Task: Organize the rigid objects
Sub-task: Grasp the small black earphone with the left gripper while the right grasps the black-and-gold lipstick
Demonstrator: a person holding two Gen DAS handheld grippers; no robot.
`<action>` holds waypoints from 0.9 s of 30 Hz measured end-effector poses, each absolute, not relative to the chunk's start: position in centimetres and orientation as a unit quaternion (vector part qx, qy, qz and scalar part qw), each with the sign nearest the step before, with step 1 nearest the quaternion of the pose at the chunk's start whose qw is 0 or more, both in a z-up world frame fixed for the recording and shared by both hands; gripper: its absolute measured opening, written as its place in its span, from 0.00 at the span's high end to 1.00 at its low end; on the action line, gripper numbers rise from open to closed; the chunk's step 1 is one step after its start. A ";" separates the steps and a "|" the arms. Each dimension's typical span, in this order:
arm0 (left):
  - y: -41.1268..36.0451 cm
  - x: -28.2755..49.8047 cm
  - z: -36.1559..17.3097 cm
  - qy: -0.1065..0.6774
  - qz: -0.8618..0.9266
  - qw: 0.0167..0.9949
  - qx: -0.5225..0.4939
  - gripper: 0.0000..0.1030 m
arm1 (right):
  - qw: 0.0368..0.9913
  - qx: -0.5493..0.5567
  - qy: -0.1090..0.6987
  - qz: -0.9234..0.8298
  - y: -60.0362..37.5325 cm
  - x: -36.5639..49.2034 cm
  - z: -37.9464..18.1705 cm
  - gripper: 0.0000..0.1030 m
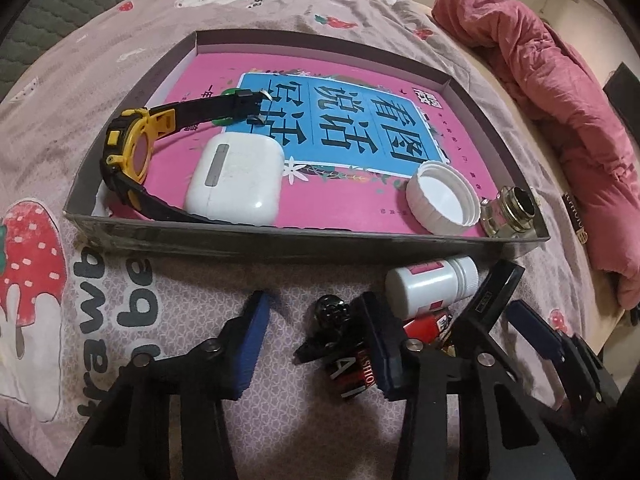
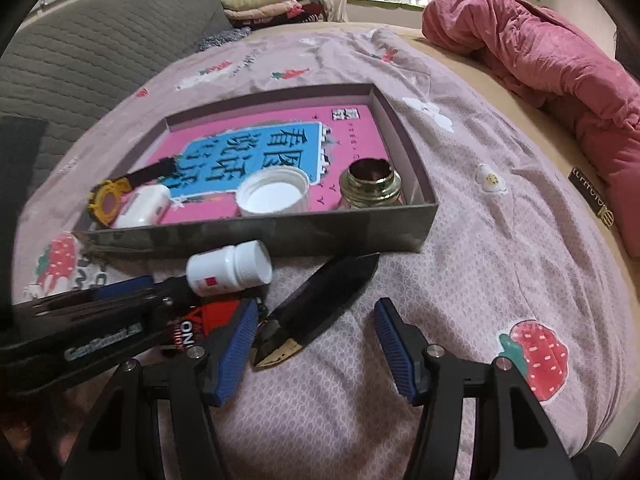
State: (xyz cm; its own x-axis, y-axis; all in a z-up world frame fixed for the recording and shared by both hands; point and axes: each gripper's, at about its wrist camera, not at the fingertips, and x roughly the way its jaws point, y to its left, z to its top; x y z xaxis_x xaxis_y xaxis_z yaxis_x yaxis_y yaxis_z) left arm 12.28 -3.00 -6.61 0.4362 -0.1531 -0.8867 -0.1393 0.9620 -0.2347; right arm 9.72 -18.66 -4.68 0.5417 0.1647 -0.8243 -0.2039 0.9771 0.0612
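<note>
A shallow grey box [image 1: 280, 240] [image 2: 260, 236] lies on the bed with a pink book as its floor. In it are a yellow-black watch [image 1: 132, 152] [image 2: 106, 202], a white earbud case [image 1: 234, 178] [image 2: 142, 208], a white lid [image 1: 442, 198] [image 2: 272, 192] and a small glass jar [image 1: 508, 212] [image 2: 370, 184]. In front of the box lie a white pill bottle [image 1: 432, 286] [image 2: 228, 268], a red-black keychain [image 1: 352, 360] [image 2: 200, 320] and a black pointed piece [image 2: 320, 306]. My left gripper [image 1: 316, 344] is open over the keychain. My right gripper [image 2: 316, 348] is open around the black piece.
A pink quilt [image 1: 560, 100] [image 2: 552, 64] is bunched at the right. A grey quilted headboard [image 2: 92, 52] stands at the left. The strawberry-print sheet [image 2: 500, 280] extends to the right of the box.
</note>
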 end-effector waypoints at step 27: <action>-3.5 9.4 -6.8 0.539 -0.026 0.835 -0.105 0.63 | 0.869 0.028 0.479 0.119 -21.1 9.8 -5.2 0.49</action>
